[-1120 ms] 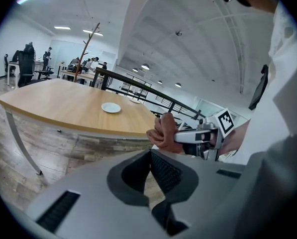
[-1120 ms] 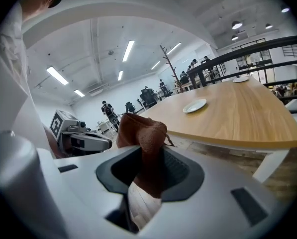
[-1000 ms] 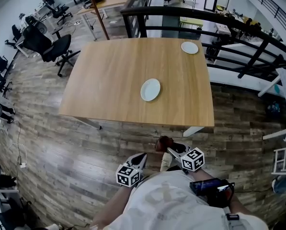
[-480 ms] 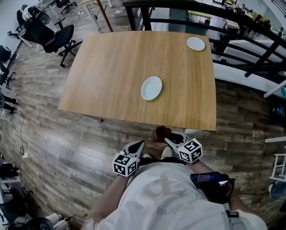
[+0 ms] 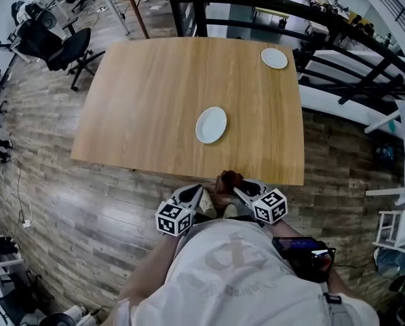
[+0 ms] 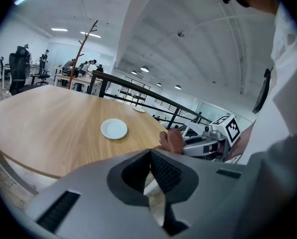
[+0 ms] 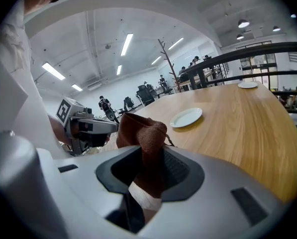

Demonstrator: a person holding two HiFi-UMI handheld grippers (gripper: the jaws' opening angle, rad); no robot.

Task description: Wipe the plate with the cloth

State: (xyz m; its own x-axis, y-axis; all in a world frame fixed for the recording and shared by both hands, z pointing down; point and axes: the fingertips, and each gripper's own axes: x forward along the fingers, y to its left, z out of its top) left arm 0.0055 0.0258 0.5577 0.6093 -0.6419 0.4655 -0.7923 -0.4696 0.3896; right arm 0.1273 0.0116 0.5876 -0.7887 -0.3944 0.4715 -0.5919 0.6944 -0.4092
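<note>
Right gripper [image 7: 149,176] jaws clamped on brown cloth [image 7: 141,133]; left gripper [image 6: 150,171] jaws together, empty. White plate [image 5: 211,125] on wooden surface [image 5: 141,94], ahead of both jaws, well apart. Wiping apparently not yet begun: approach, contact and all wiping left.

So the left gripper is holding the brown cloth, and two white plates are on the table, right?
No: the brown cloth is clamped in the right gripper, not the left gripper, as the right gripper view shows. Two white plates are on the table.
</note>
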